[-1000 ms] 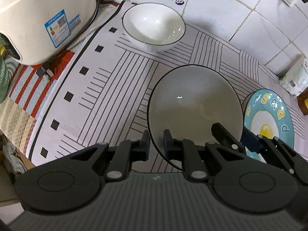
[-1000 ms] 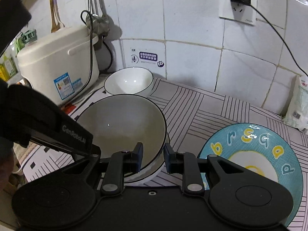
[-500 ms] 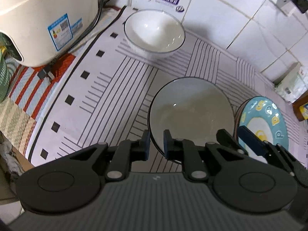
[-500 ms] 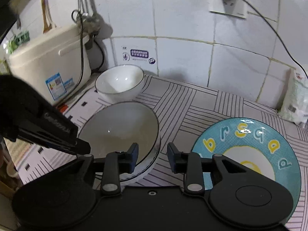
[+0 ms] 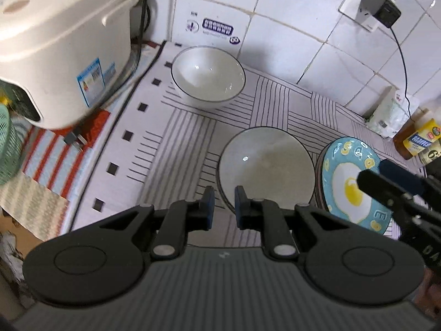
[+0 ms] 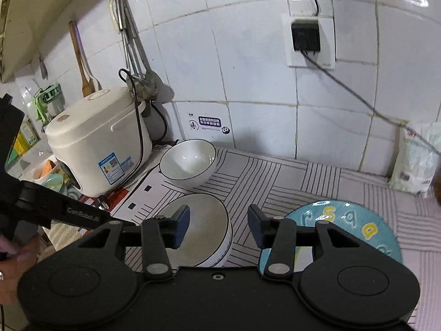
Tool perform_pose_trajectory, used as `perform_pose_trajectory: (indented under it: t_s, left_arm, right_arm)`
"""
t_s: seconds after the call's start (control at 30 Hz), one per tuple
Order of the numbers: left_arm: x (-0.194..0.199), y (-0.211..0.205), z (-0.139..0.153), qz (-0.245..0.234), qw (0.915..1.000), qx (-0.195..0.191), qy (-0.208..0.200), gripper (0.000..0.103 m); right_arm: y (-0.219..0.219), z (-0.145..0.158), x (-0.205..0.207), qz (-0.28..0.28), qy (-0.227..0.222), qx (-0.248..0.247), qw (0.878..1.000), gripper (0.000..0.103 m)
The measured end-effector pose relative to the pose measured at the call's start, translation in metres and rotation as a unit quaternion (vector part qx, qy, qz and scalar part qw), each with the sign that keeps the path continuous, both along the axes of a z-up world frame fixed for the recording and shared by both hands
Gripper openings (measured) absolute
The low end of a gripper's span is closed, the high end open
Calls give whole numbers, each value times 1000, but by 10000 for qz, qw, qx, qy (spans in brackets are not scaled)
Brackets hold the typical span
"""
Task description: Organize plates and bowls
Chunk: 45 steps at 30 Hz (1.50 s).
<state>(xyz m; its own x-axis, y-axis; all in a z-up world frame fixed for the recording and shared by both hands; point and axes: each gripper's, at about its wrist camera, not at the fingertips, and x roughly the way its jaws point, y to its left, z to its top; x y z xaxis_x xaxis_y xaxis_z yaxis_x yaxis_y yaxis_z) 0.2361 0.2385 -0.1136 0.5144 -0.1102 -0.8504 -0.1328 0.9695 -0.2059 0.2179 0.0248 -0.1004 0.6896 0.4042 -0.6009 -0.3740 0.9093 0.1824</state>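
**On the striped mat: bowls set down, right jaws parting**

Between rice cooker (image 5: 63, 41) and grey bowl (image 5: 267, 165), a broad bare stretch of striped mat (image 5: 179, 143). Less room to the right: grey bowl just beside the blue egg plate (image 5: 352, 182), rims almost touching. At the back, a white bowl (image 5: 208, 74) close to the tiled wall, well apart from the grey one. Along the mat's left edge, red-striped cloth under the cooker.

From the left wrist only: dark rims of more plates under the egg plate, and a sauce bottle (image 5: 413, 138) at the far right. From the right wrist only: hanging utensils (image 6: 132, 41) above the cooker, a white bag (image 6: 416, 160) against the wall, and a second dark rim line beneath the grey bowl's own, as of one bowl nested in another.

Left gripper (image 5: 223, 204): nearly closed, only a narrow slot between the pads, the grey bowl's near rim showing through it; cannot tell whether pad meets rim.

Right gripper (image 6: 219, 226): about half open, jaws just now opening, poised above the grey bowl's right rim and the mat, pads clear of both, nothing held.
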Motion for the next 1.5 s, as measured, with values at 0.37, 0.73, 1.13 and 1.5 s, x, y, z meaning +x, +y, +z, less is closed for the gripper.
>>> perform_pose_trajectory:
  t_s: [0.37, 0.73, 1.13, 1.5]
  left_arm:
    - [11, 40, 11, 372, 9989, 109, -261, 33]
    - [44, 69, -9, 792, 9924, -287, -900, 65]
    - [102, 82, -62, 919, 9859, -650, -1236, 65]
    - [123, 82, -87, 1119, 9844, -787, -1107, 60]
  right_arm:
    - [6, 18, 3, 97, 24, -165, 9998, 85]
    - [28, -2, 39, 123, 35, 390, 9992, 86]
    - [58, -30, 112, 18, 618, 682, 9958, 81]
    - [78, -64, 164, -621, 1641, 978, 9796, 68]
